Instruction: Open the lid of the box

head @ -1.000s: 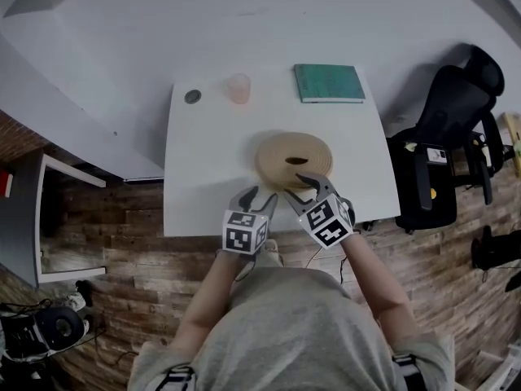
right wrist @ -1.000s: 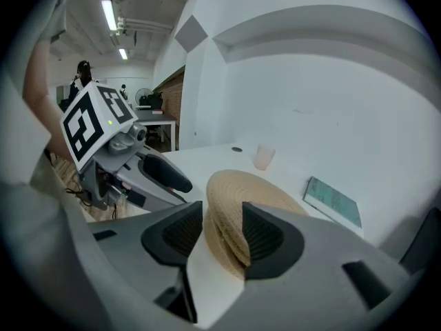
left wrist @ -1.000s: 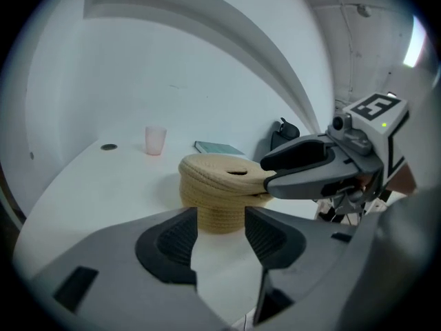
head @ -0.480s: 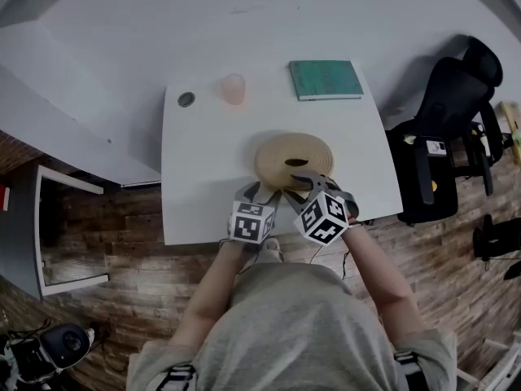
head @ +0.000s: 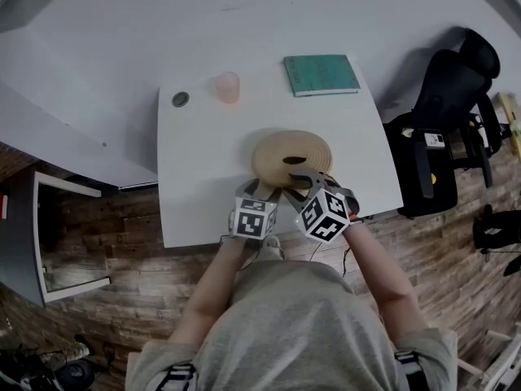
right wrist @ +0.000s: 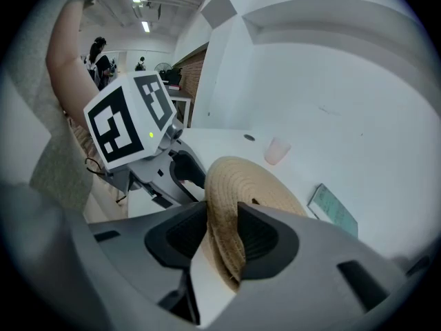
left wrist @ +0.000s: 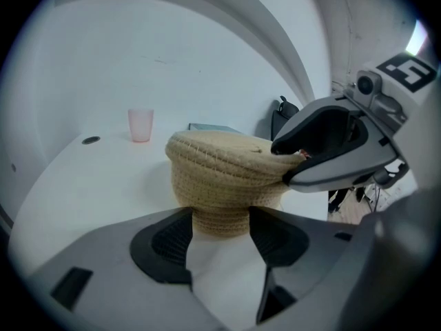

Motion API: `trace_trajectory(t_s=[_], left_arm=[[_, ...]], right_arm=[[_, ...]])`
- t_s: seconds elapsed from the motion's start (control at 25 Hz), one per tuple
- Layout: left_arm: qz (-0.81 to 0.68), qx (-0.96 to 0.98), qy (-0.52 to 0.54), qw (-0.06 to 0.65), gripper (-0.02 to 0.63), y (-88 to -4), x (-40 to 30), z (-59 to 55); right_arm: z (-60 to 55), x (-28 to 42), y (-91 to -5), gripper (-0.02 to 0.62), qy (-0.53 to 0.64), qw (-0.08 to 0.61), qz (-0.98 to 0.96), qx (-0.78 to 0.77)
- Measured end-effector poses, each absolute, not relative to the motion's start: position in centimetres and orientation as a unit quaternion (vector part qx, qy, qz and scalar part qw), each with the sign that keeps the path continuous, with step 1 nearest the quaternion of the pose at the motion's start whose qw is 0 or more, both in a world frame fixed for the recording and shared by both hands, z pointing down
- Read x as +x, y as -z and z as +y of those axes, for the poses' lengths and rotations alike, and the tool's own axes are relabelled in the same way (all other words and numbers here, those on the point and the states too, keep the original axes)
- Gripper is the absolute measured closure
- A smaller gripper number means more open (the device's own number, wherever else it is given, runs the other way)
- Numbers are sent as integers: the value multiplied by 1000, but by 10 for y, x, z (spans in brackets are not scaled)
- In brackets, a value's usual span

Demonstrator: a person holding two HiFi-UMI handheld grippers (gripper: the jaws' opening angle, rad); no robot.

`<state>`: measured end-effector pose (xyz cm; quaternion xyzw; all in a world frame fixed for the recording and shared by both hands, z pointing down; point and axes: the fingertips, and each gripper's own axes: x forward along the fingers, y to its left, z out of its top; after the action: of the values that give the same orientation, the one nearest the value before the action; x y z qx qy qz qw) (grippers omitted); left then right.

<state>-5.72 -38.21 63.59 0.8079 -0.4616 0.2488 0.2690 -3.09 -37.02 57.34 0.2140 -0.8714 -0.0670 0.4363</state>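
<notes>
Box [head: 291, 160] stood at table's [head: 199, 161] front edge, lid [right wrist: 256, 185] not yet off | right gripper's [right wrist: 222, 221] jaws had just been closing, pinched lid's rim | left gripper's [left wrist: 220, 221] jaws had just been opening, spread wide about box's base | lifting lid remained

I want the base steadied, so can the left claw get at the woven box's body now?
Probably yes: the left claw has just opened, the box's body between its tips; the right claw, just closing, pinches only the lid's rim.
</notes>
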Motion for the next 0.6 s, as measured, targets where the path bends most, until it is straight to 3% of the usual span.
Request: trace_trajectory(t_s=[0.6], left_arm=[[-463,806,-251,269,371,-635,-56,-382]], right_arm=[[-369,-31,-571,471,77,444,-869,204]])
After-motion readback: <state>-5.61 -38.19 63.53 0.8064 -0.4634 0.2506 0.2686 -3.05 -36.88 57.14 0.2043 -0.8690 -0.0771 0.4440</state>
